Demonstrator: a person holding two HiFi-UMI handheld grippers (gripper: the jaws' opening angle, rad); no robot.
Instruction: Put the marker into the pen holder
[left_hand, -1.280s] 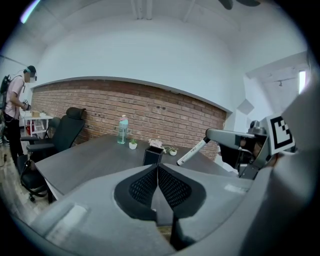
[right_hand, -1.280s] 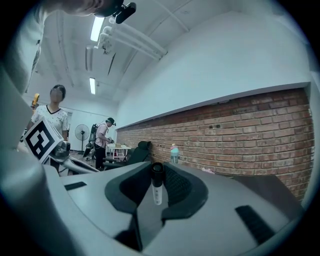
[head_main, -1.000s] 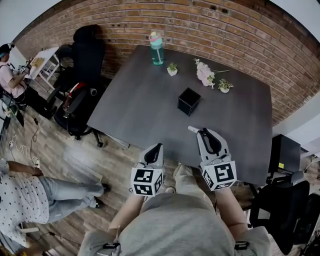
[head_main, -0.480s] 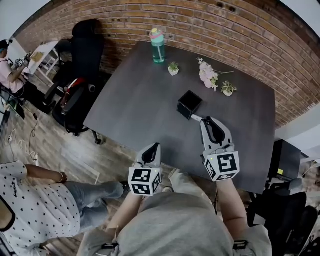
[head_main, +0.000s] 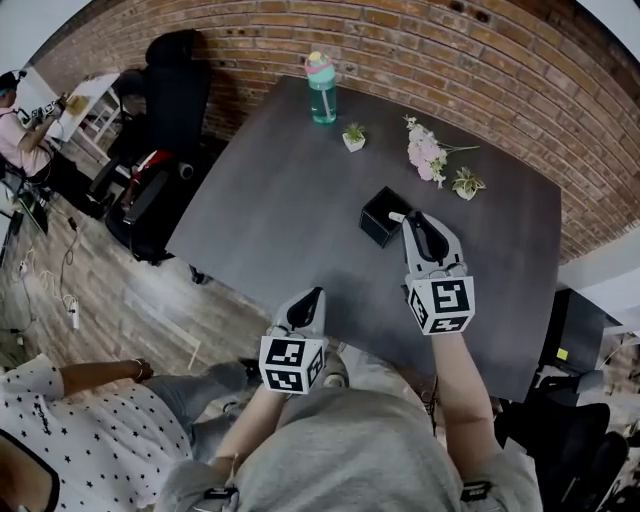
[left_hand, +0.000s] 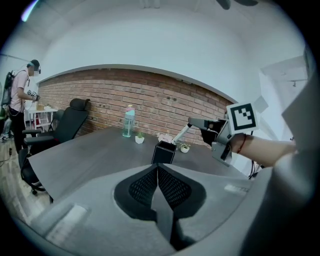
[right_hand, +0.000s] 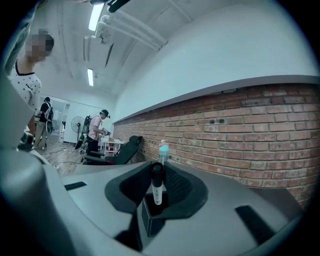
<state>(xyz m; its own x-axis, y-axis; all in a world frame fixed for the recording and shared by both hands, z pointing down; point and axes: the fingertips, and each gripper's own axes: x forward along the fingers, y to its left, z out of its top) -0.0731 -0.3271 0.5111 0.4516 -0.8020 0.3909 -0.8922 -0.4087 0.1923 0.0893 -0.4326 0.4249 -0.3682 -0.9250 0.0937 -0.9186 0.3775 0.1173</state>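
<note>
right gripper (head_main: 408, 219): we see its jaws clamped on the marker (right_hand: 157, 186) | marker: upright over the black pen holder (head_main: 376, 216) on the table (head_main: 270, 200), lower end at the opening, possibly just inside | left gripper (left_hand: 158, 169): jaws pressed together, nothing between them, at the table's near edge

Change over one second. The right tool (head_main: 412, 220) has travelled from the lower centre of the frame, near the front edge of the surface (head_main: 280, 200), up toward the middle, and now ends at the pen holder (head_main: 376, 214). The marker (head_main: 396, 216) clamped in it was earlier over bare surface, clear of the holder. Its white end is now at the holder's right rim, over the opening. At lower left, the person in the spotted shirt (head_main: 60, 420) has shifted toward the bottom corner, legs now reaching further toward the frame's centre.
</note>
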